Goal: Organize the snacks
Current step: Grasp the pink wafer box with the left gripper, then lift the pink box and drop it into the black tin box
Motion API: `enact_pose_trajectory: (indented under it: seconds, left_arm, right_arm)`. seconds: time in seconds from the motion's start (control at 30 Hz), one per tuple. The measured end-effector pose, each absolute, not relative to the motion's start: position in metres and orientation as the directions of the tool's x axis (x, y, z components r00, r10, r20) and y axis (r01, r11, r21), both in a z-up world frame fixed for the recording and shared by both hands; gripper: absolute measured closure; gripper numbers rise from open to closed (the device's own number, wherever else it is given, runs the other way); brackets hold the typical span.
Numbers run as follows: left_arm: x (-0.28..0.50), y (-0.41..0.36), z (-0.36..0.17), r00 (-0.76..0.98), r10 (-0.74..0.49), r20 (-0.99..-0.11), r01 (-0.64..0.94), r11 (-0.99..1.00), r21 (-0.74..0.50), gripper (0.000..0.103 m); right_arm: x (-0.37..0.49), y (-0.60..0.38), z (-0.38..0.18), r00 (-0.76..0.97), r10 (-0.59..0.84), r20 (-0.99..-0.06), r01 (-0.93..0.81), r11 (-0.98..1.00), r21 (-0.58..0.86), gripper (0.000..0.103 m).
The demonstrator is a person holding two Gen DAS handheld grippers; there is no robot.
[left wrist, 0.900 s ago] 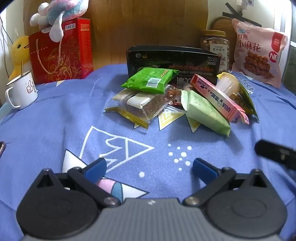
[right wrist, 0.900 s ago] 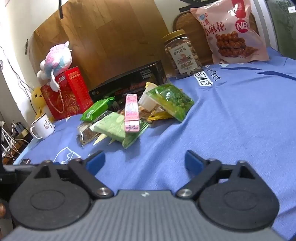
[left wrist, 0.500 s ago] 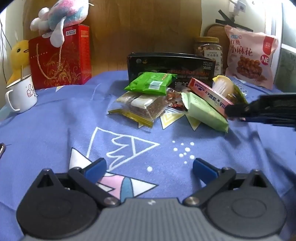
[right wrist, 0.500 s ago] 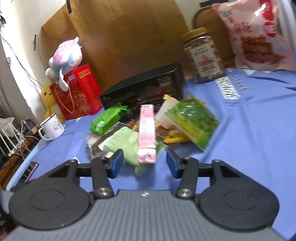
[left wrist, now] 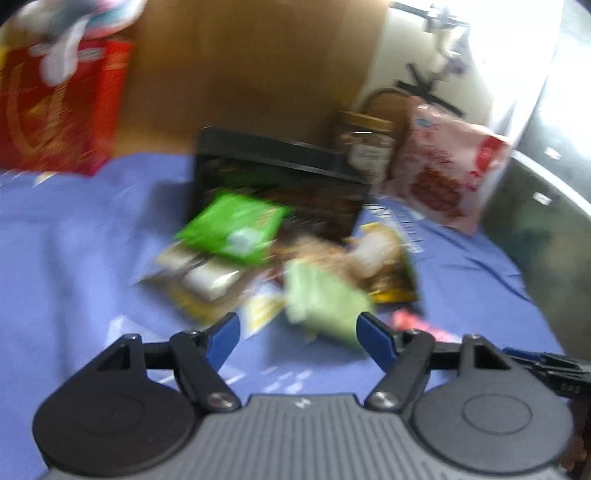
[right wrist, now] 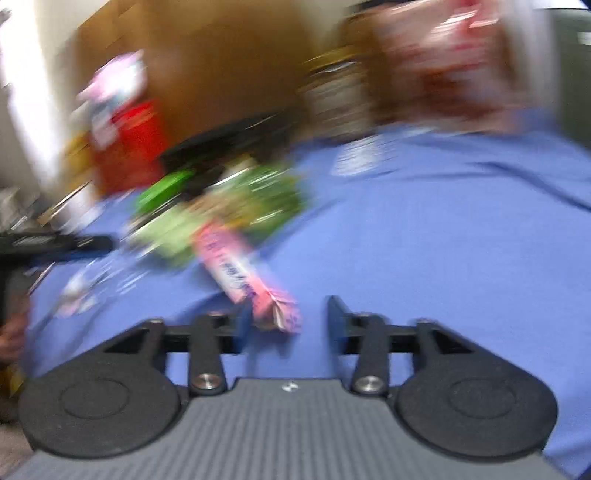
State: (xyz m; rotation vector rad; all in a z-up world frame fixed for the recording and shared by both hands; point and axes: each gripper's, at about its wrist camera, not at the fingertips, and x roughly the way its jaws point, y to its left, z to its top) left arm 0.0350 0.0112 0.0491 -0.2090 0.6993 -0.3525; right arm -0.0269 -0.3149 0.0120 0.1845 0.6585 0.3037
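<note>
Both views are smeared by motion blur, so fine detail cannot be read. A heap of snack packets is seen lying on the counter [left wrist: 74,236], which is covered by a blue cloth, just in front of a long black box [left wrist: 280,184].

The left hand-held gripper [left wrist: 299,332] is held with its jaws apart, and nothing is pressed between them. A pale green packet [left wrist: 325,299] lies close ahead of the blue fingertips [left wrist: 225,336], its near corner reaching toward the gap (whether it is touched cannot be told). A bright green packet [left wrist: 236,229] rests on top of the heap, leaning toward the black box.

The right hand-held gripper [right wrist: 284,317] is also seen with its jaws apart. The crimped end of a pink packet [right wrist: 240,266] lies between them, close against the left finger, while a clear gap is left to the right finger; the packet is not clamped. It slants away toward the heap.

Behind the heap, a jar [left wrist: 365,147] and a large pink bag [left wrist: 443,173] stand side by side. A red gift bag [left wrist: 59,107] stands at the far left, with a plush toy [left wrist: 70,22] on top of it.
</note>
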Motion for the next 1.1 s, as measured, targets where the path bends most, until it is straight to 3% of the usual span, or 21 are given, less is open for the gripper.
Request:
enact_pose_trajectory:
  seconds: [0.17, 0.3, 0.4, 0.47, 0.5, 0.53, 0.63, 0.83, 0.97, 1.1]
  left_arm:
    - [0.054, -0.038, 0.051, 0.629, -0.501, -0.594, 0.369, 0.865, -0.340, 0.032]
    - [0.070, -0.070, 0.040, 0.597, -0.490, -0.635, 0.394, 0.869, -0.301, 0.033]
    - [0.075, -0.087, 0.031, 0.577, -0.487, -0.655, 0.434, 0.863, -0.259, 0.042]
    - [0.070, -0.096, 0.026, 0.547, -0.489, -0.680, 0.461, 0.853, -0.242, 0.056]
    - [0.066, -0.096, 0.025, 0.555, -0.487, -0.675, 0.450, 0.858, -0.249, 0.056]
    - [0.059, -0.093, 0.026, 0.562, -0.479, -0.674, 0.452, 0.861, -0.235, 0.056]
    - [0.047, -0.081, 0.034, 0.586, -0.470, -0.660, 0.421, 0.873, -0.247, 0.056]
    - [0.057, -0.034, 0.082, 0.723, -0.410, -0.556, 0.336, 0.912, -0.236, 0.056]
    - [0.108, 0.001, 0.108, 0.792, -0.342, -0.506, 0.236, 0.936, -0.262, 0.056]
    - [0.170, 0.016, 0.111, 0.807, -0.284, -0.518, 0.166, 0.951, -0.262, 0.052]
  right_arm:
    - [-0.045, -0.313, 0.020, 0.801, 0.299, -0.519, -0.201, 0.951, 0.237, 0.055]
    - [-0.043, -0.294, 0.016, 0.795, 0.311, -0.521, -0.243, 0.950, 0.196, 0.055]
    - [-0.043, -0.293, 0.008, 0.787, 0.325, -0.524, -0.256, 0.945, 0.202, 0.055]
    - [-0.036, -0.288, 0.004, 0.787, 0.312, -0.533, -0.248, 0.950, 0.191, 0.058]
    - [-0.033, -0.284, 0.002, 0.776, 0.310, -0.549, -0.243, 0.951, 0.193, 0.077]
    - [-0.029, -0.282, -0.002, 0.762, 0.320, -0.563, -0.247, 0.947, 0.203, 0.083]
    - [-0.033, -0.271, -0.001, 0.780, 0.289, -0.556, -0.235, 0.957, 0.168, 0.083]
    - [-0.014, -0.244, 0.030, 0.809, 0.356, -0.467, -0.322, 0.934, 0.154, 0.083]
    - [0.037, -0.211, 0.057, 0.831, 0.393, -0.393, -0.389, 0.916, 0.093, 0.082]
    - [0.112, -0.185, 0.068, 0.834, 0.410, -0.370, -0.412, 0.908, 0.076, 0.076]
